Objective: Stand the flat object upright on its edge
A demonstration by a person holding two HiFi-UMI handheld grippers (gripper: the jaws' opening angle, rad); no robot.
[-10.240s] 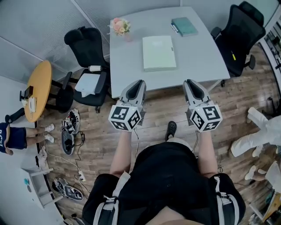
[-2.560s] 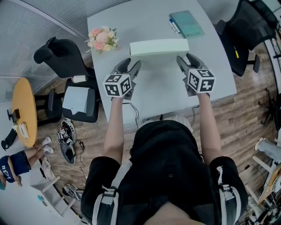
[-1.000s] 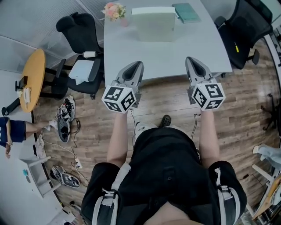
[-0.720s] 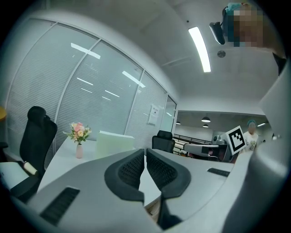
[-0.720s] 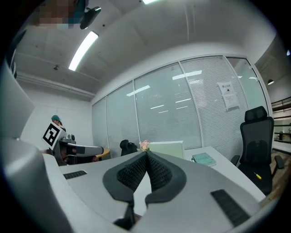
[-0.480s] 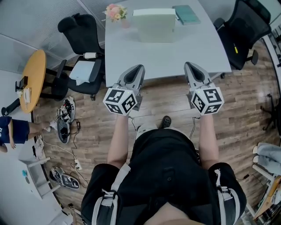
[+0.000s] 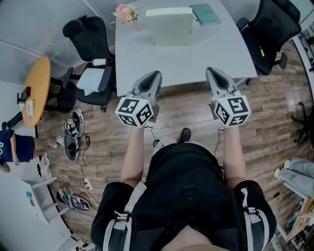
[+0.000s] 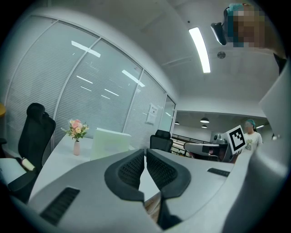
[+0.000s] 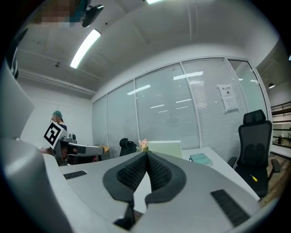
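The flat pale green object (image 7: 169, 25) stands upright on its long edge at the far side of the white table (image 7: 186, 61); it also shows small in the left gripper view (image 8: 109, 142) and the right gripper view (image 9: 164, 149). My left gripper (image 7: 153, 77) and right gripper (image 7: 212, 73) hang side by side over the table's near edge, well short of the object. Both are shut with nothing between the pads (image 8: 136, 166) (image 9: 154, 173).
A vase of pink flowers (image 7: 125, 13) stands left of the object, a teal book (image 7: 206, 13) with a pen right of it. Black office chairs (image 7: 91, 37) (image 7: 270, 34) flank the table. A round wooden table (image 7: 35, 88), shoes and cables lie at the left.
Ten seconds ago the object lay flat; then both grippers were at its ends as it rose on edge. Over the last second the grippers hold almost still away from it.
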